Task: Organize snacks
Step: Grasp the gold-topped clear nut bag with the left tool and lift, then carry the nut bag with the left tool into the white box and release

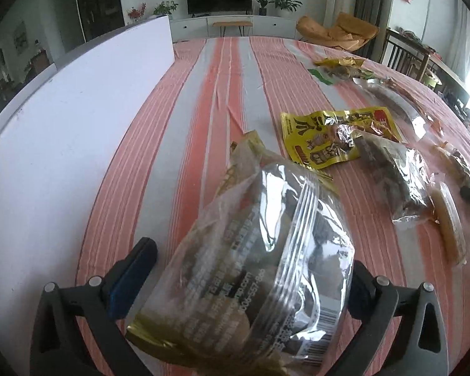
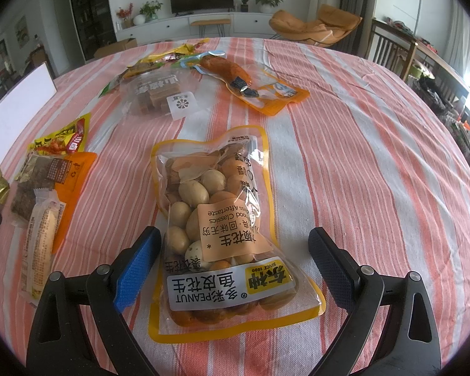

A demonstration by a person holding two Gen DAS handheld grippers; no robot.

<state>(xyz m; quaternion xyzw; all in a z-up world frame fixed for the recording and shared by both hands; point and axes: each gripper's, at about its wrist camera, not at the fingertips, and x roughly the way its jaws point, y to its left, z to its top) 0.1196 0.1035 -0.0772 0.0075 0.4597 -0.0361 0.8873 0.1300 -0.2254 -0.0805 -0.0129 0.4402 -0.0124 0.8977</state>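
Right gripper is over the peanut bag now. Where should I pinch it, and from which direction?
Pinch the peanut bag across its narrow waist, coming straight down from above. It lies flat on the tablecloth, lengthwise between the open fingers of the right gripper, and the sides nip inward there, so the pads should close on less width.

The left gripper (image 1: pixel 244 282) has a clear snack bag (image 1: pixel 253 260) with gold edging between its fingers, lifted above the striped tablecloth (image 1: pixel 203 100). The left blue pad (image 1: pixel 131 282) stands apart from the bag; the right finger is hidden behind it. To the left lies a white board (image 1: pixel 78 119). On the right sit a yellow packet (image 1: pixel 329 138) and further wrapped snacks (image 1: pixel 401 172).
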